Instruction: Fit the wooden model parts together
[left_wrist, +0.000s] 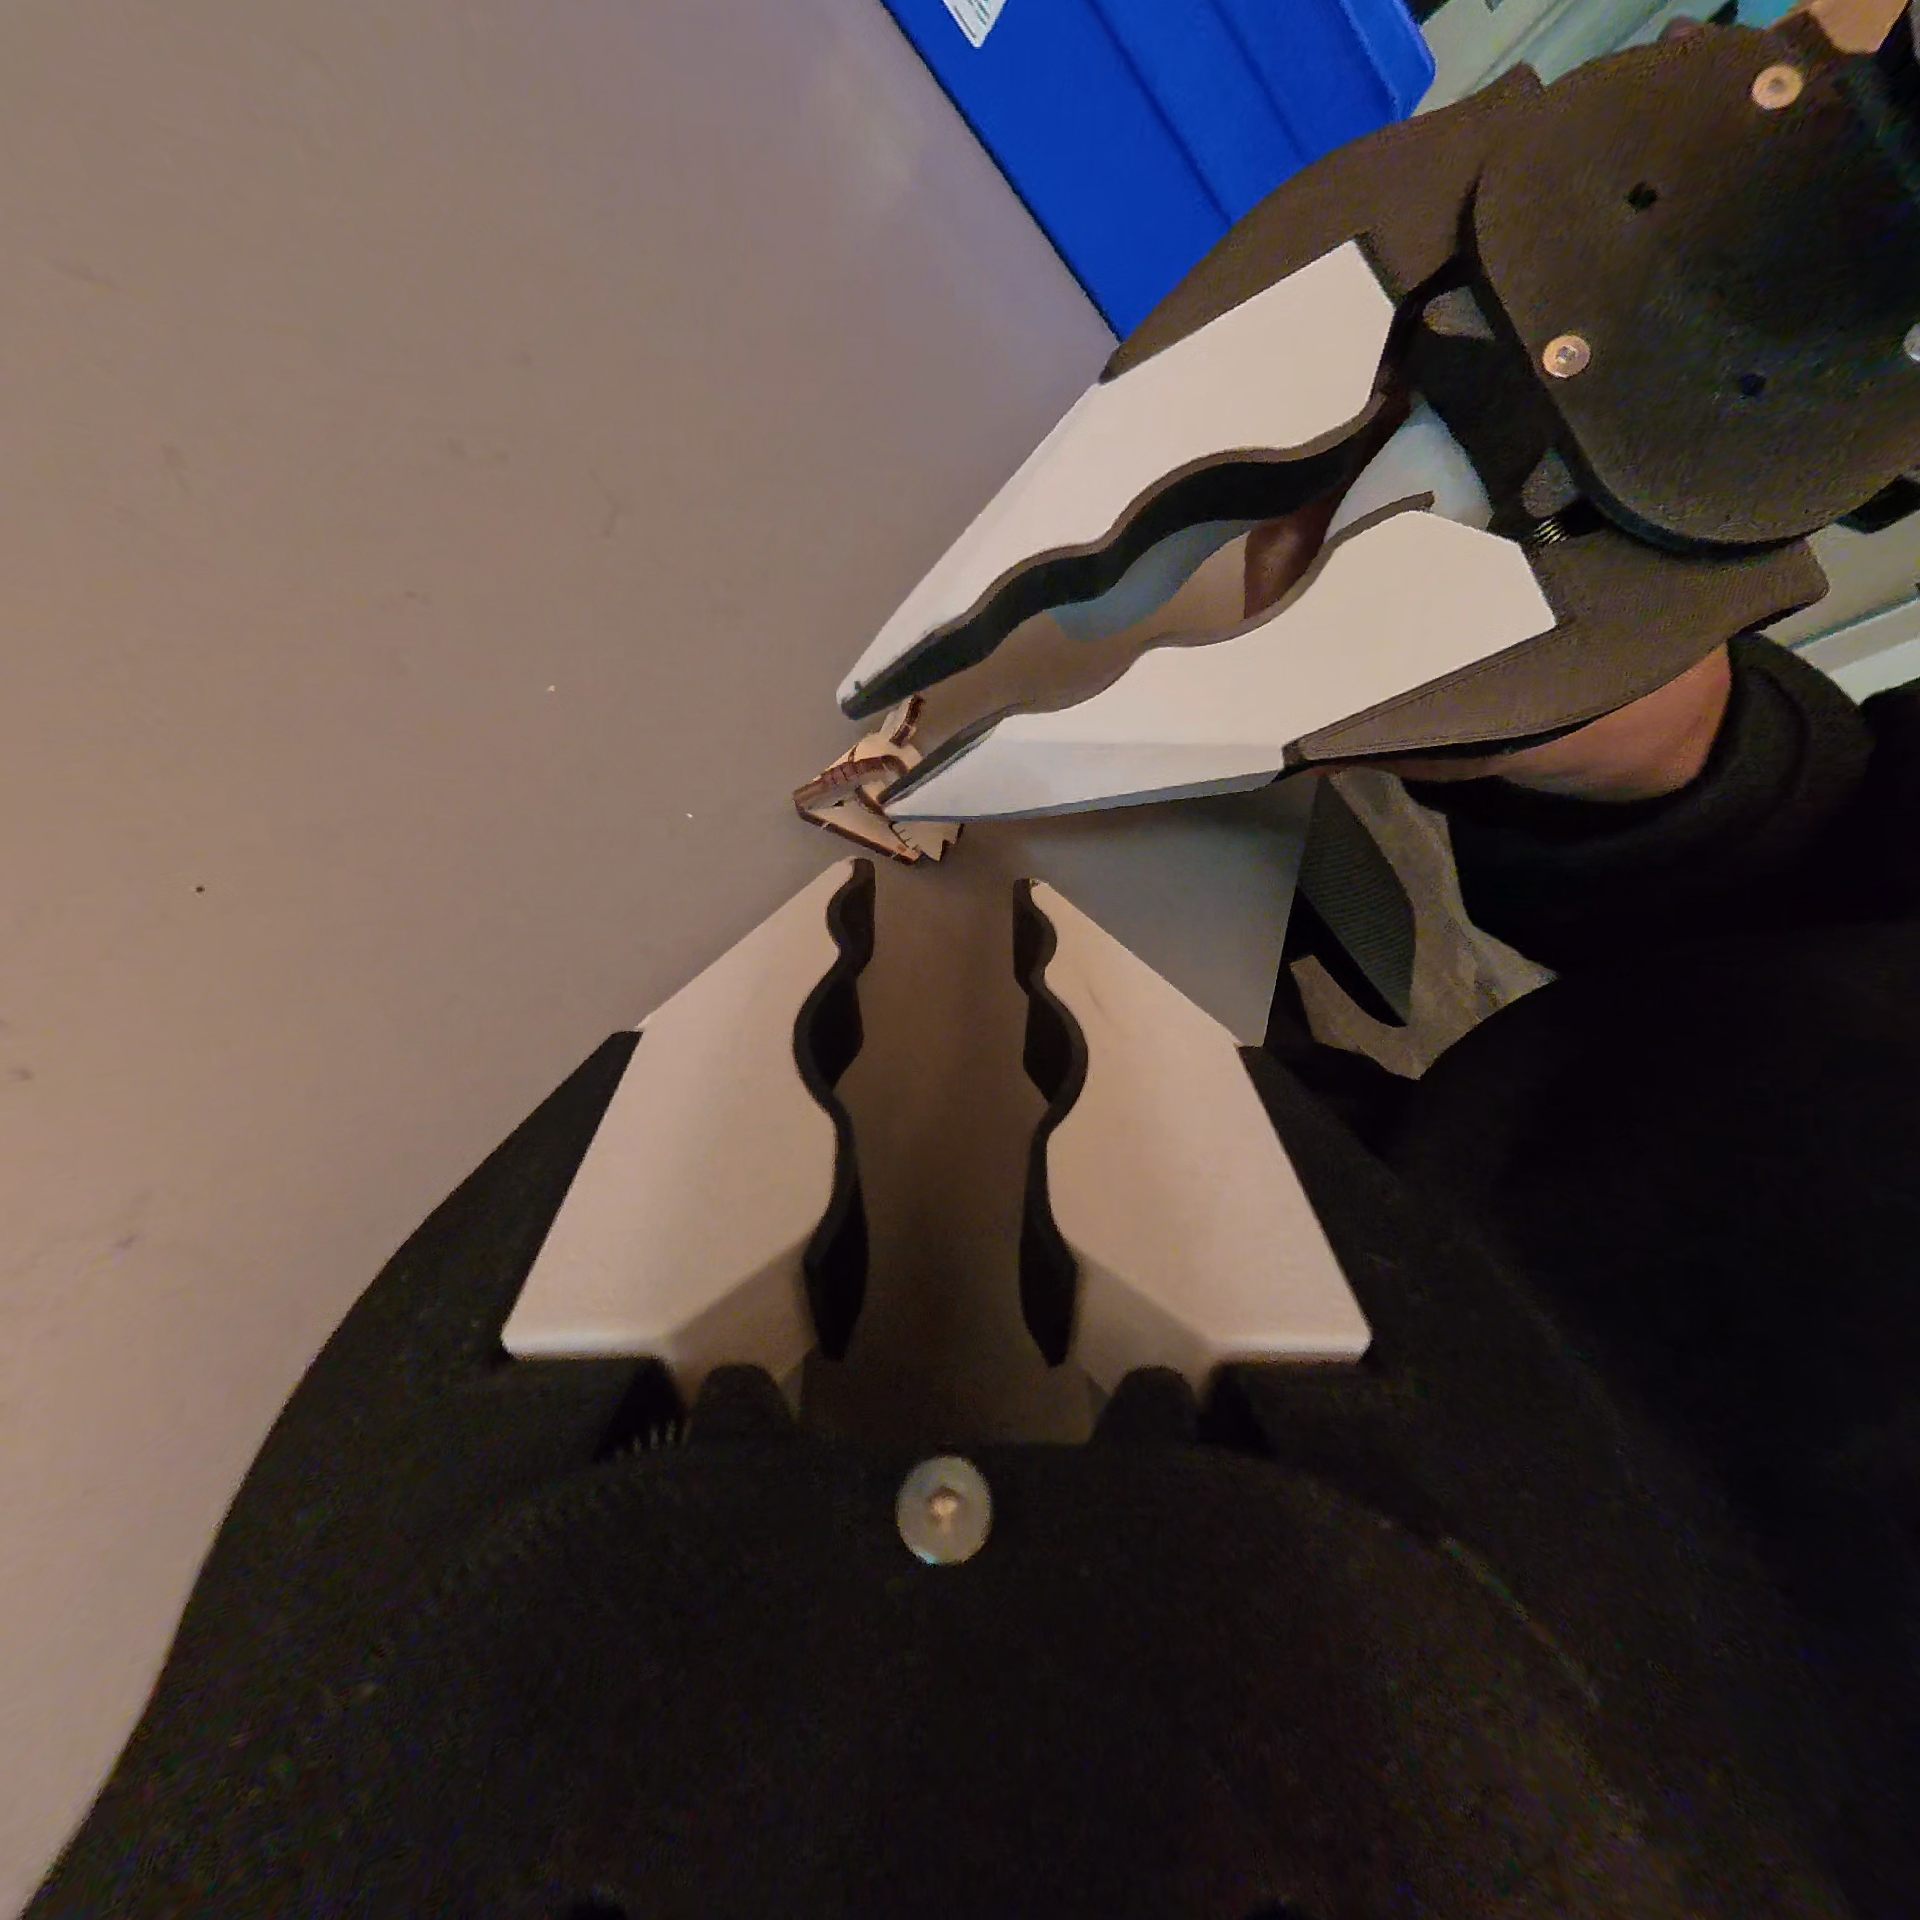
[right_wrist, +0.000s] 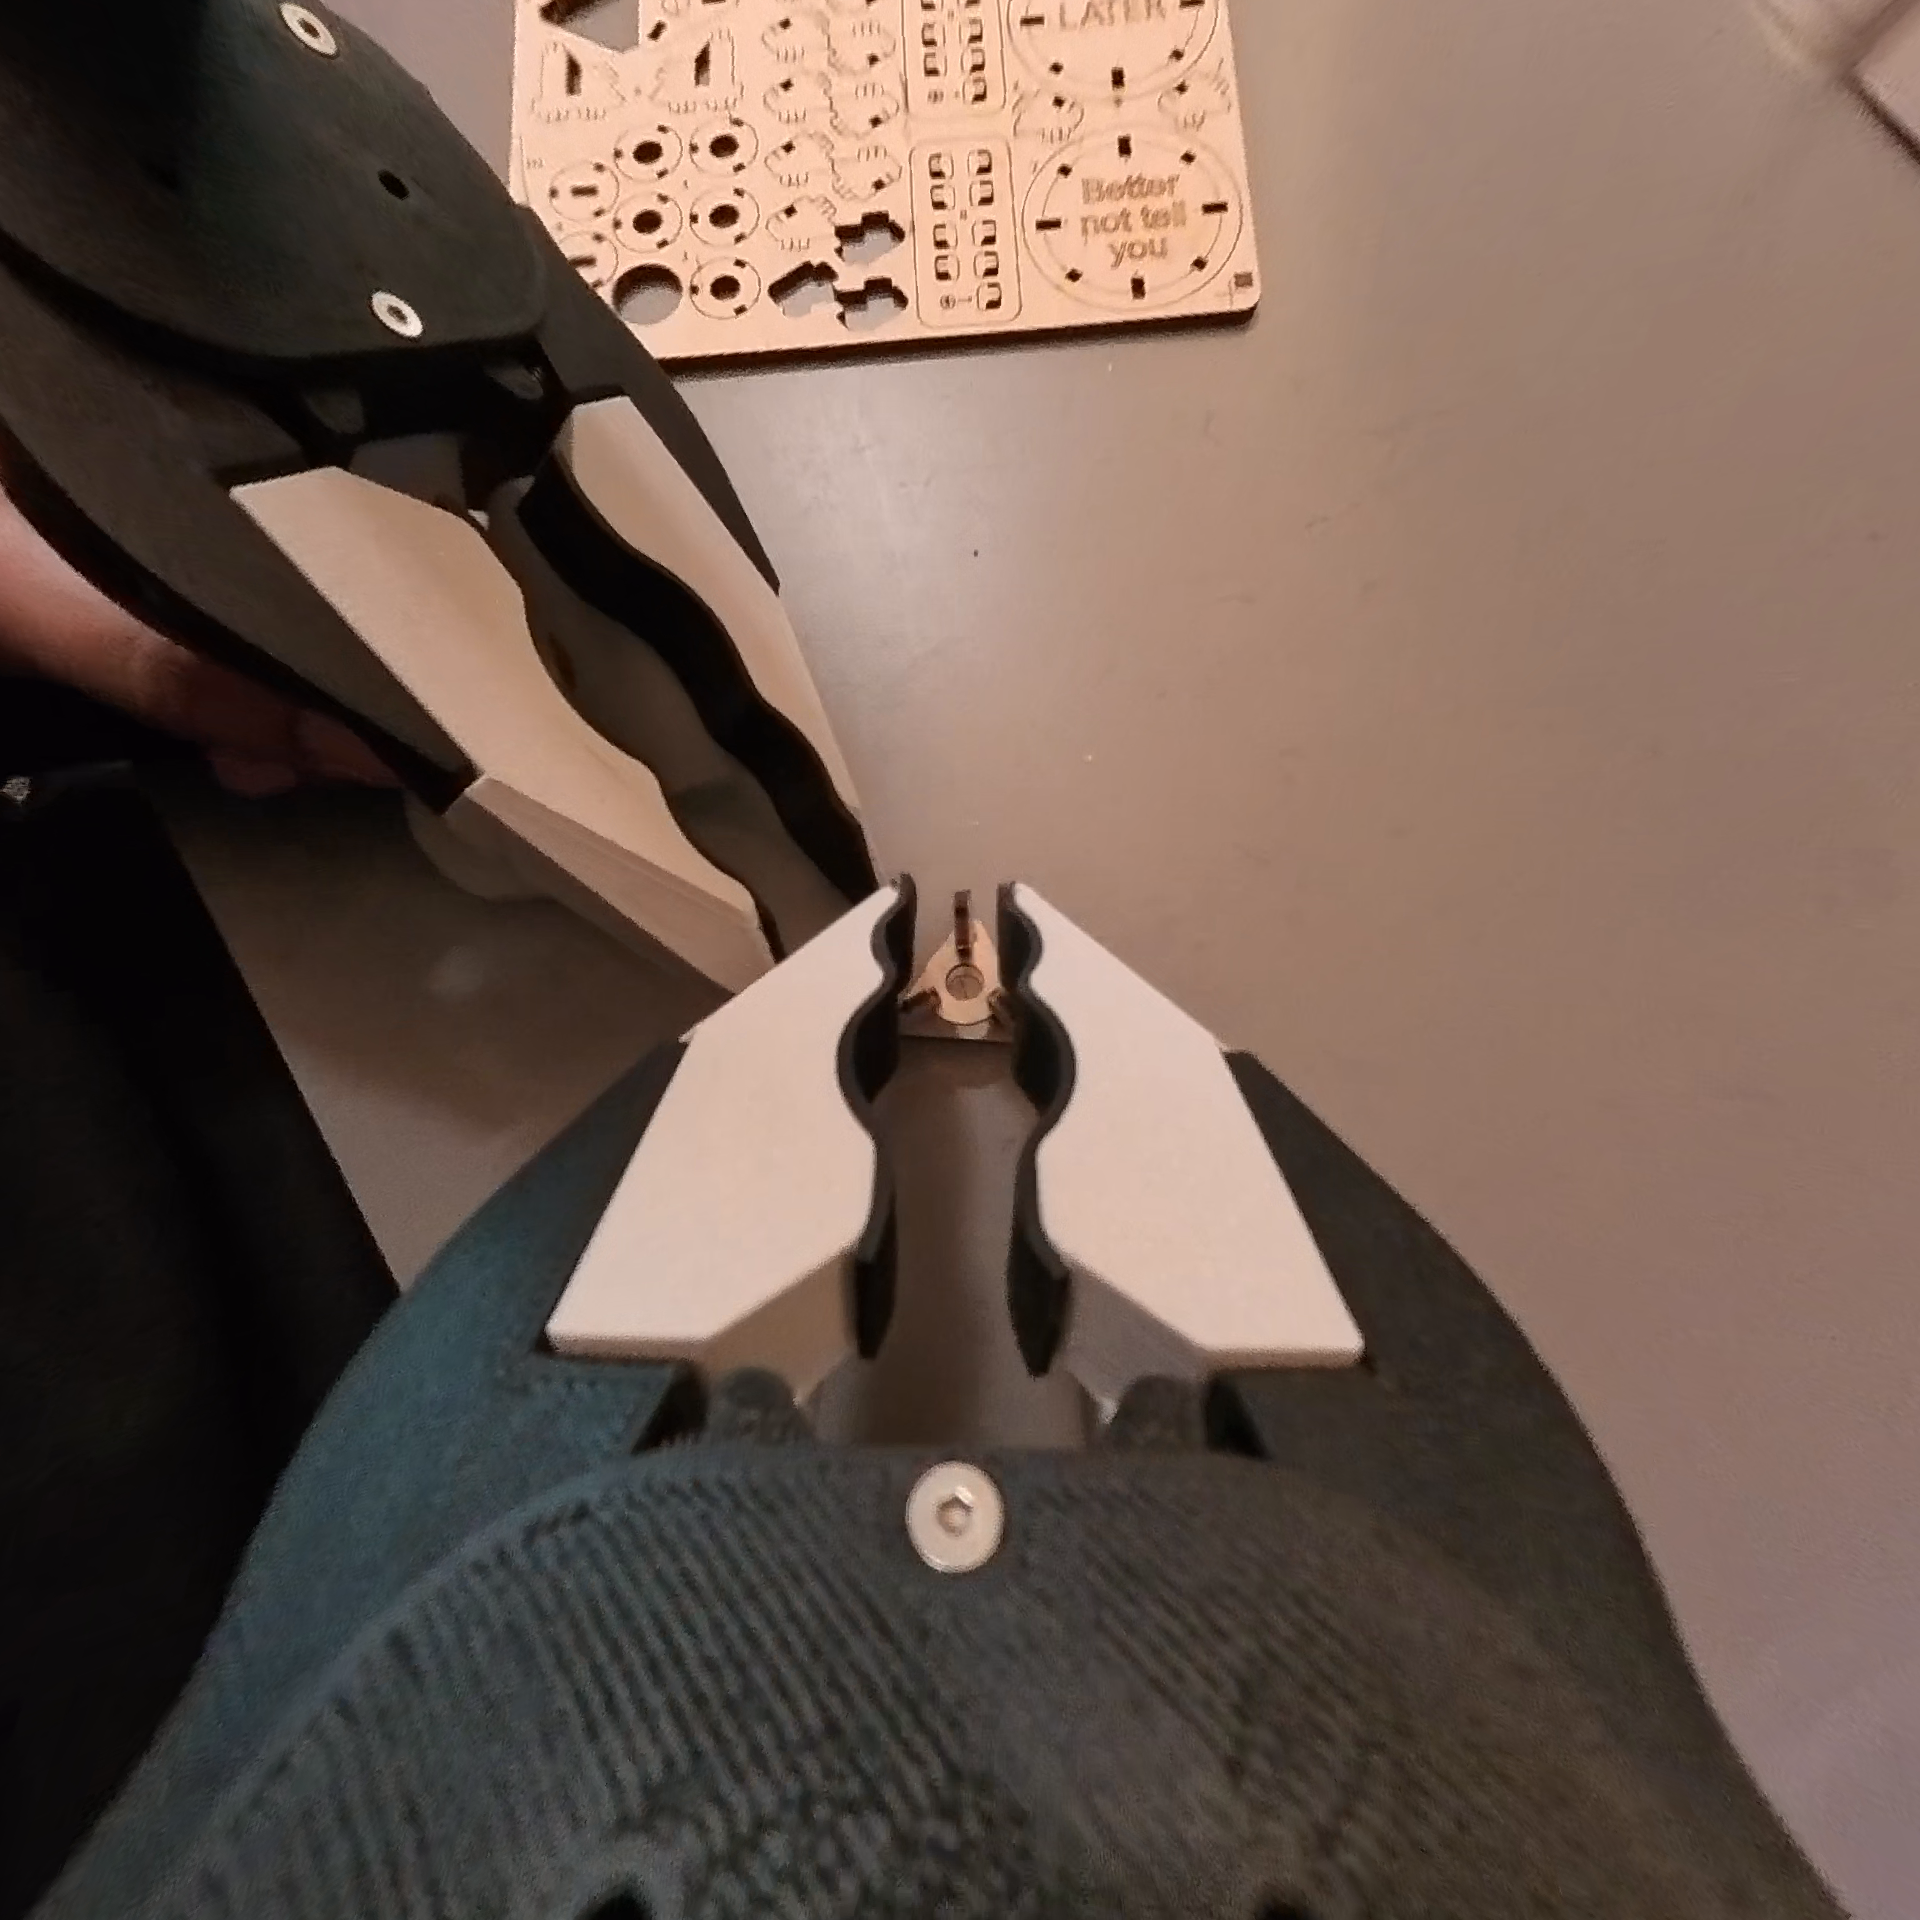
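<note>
The right tool (right_wrist: 954, 899) pinches a small wooden triangle piece (left_wrist: 868, 795) resting on the grey counter (left_wrist: 364, 623). The left tool (left_wrist: 940, 883) is open with nothing in it, just beside the piece, which lies ahead of its tips.

The table (left_wrist: 312, 520) looks smooth and matt, a dull grey. The small three-sided piece (left_wrist: 868, 795) is thin, pale wood with dark, burnt-looking edges. The flat sheet (right_wrist: 883, 177) is the same pale wood, smooth, with shapes cut through it. The left gripper (left_wrist: 940, 883) has a rough, grainy black plastic body, smooth matt white fingers (left_wrist: 717, 1122) and black inner pads. The right gripper (right_wrist: 954, 894) has ridged dark plastic. The round screw (left_wrist: 943, 1509) is shiny metal. The blue box (left_wrist: 1143, 125) looks like glossy plastic.
</note>
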